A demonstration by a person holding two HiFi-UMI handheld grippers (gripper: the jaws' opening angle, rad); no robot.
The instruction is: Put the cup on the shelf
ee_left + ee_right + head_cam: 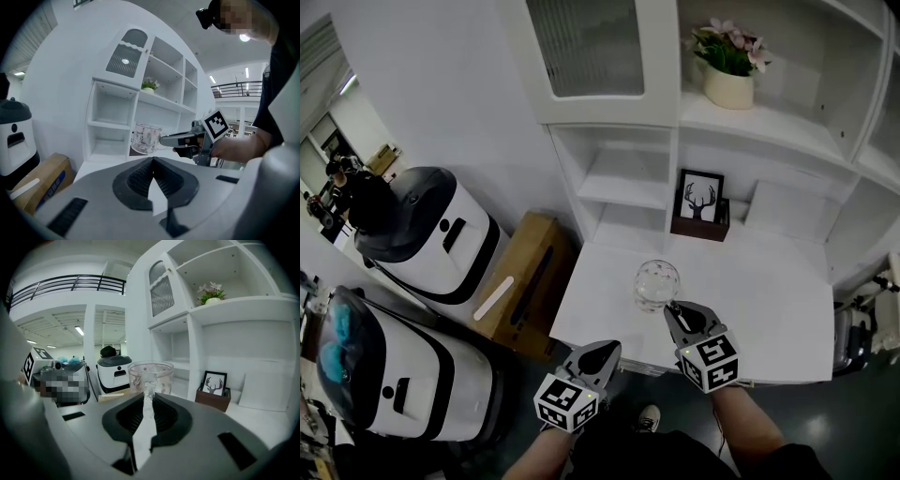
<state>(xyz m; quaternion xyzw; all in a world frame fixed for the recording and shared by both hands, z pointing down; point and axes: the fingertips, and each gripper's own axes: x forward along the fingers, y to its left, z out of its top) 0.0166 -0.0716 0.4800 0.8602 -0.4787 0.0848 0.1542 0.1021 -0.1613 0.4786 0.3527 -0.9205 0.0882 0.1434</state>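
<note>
A clear glass cup [656, 284] with a faint flower print hangs above the white counter [769, 309] of the shelf unit. My right gripper [675, 309] is shut on the cup's handle. In the right gripper view the cup [151, 376] stands upright just past the jaw tips of that gripper [148, 397]. The left gripper view shows the cup [146, 138] and the right gripper [165, 139] from the side, in front of the shelves. My left gripper [605, 352] [152, 161] is lower and to the left, at the counter's front edge, shut with nothing in it.
At the counter's back stand a framed deer picture [700, 202] in a brown box and a leaning white board [783, 211]. A potted flower [728, 70] occupies the upper shelf. Left of the unit are a cardboard box [525, 281] and two white machines [431, 234].
</note>
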